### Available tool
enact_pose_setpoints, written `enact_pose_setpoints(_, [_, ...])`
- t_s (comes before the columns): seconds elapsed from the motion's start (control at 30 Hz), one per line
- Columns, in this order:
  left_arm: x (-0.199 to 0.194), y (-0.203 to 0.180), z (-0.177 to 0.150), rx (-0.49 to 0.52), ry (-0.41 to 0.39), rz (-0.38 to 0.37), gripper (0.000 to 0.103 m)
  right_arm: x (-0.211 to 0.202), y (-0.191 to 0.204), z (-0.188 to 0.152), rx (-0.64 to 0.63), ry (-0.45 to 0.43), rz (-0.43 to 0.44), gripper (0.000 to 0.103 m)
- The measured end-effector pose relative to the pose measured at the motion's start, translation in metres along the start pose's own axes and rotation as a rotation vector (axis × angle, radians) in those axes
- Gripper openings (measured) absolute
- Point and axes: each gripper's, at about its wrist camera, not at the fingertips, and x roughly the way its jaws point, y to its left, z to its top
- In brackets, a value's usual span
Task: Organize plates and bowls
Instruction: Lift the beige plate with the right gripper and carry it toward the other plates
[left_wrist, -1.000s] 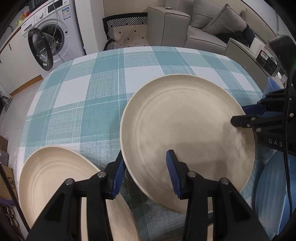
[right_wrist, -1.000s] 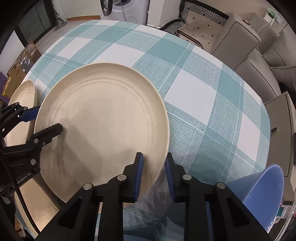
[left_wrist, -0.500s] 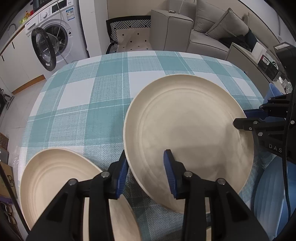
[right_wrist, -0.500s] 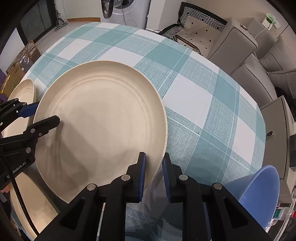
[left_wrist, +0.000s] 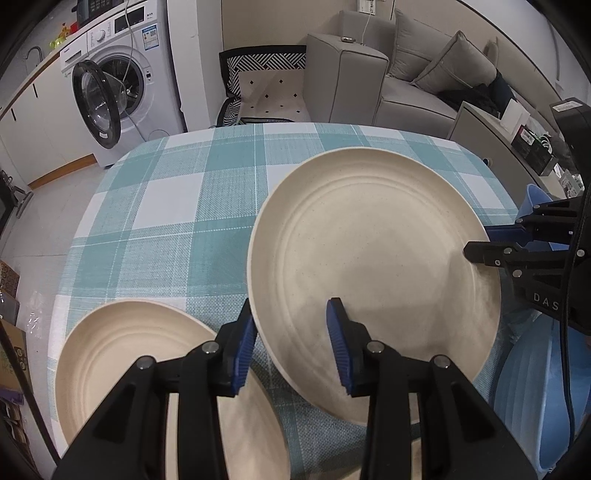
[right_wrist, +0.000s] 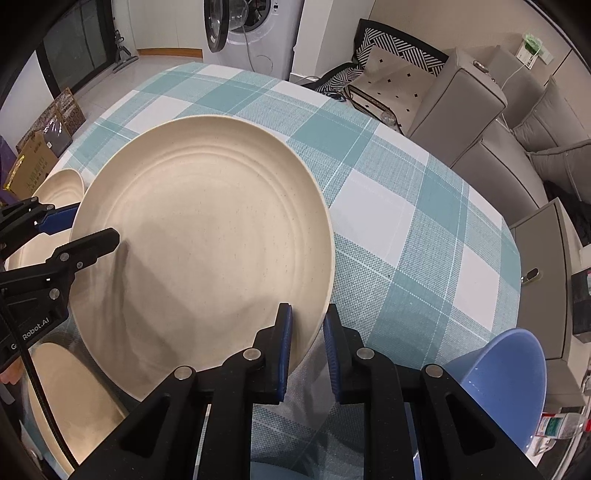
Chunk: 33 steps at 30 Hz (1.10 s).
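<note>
Your right gripper (right_wrist: 307, 334) clamps large cream plate (right_wrist: 207, 236) rim at its 5 o'clock, above checked tablecloth (right_wrist: 399, 221). Your left gripper (left_wrist: 291, 343) straddles opposite rim, jaws spread, not clamped. Second cream plate (left_wrist: 122, 343) at 8 o'clock.

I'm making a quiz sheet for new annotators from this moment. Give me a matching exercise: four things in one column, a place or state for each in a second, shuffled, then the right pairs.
Column one:
1. large cream plate
2. second cream plate
3. blue bowl
4. washing machine door

Column two:
A. swung open
B. lying on the checked tablecloth beside the left gripper
C. rim between the fingers of both grippers, the right gripper nearly closed on it
D. at the table's near right edge in the right wrist view

Pairs: 1-C, 2-B, 3-D, 4-A
</note>
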Motion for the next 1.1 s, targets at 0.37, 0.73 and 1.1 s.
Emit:
enact_pose_setpoints(0.37, [-0.028,0.0,-0.004,0.0,-0.044,0.016,0.037,-0.026,0.006,-0.003,0.008,-0.044,0.011,0.017])
enact_pose_setpoints(0.73, [-0.057,0.005,-0.013,-0.01,-0.084,0.036,0.037,-0.056,0.019,-0.01,0.0,-0.087,0.02,0.017])
enact_pose_setpoints(1.1, [-0.095,0.007,-0.03,-0.017,-0.133,0.069,0.036,-0.089,0.039,-0.022,-0.023,-0.132,0.03,0.017])
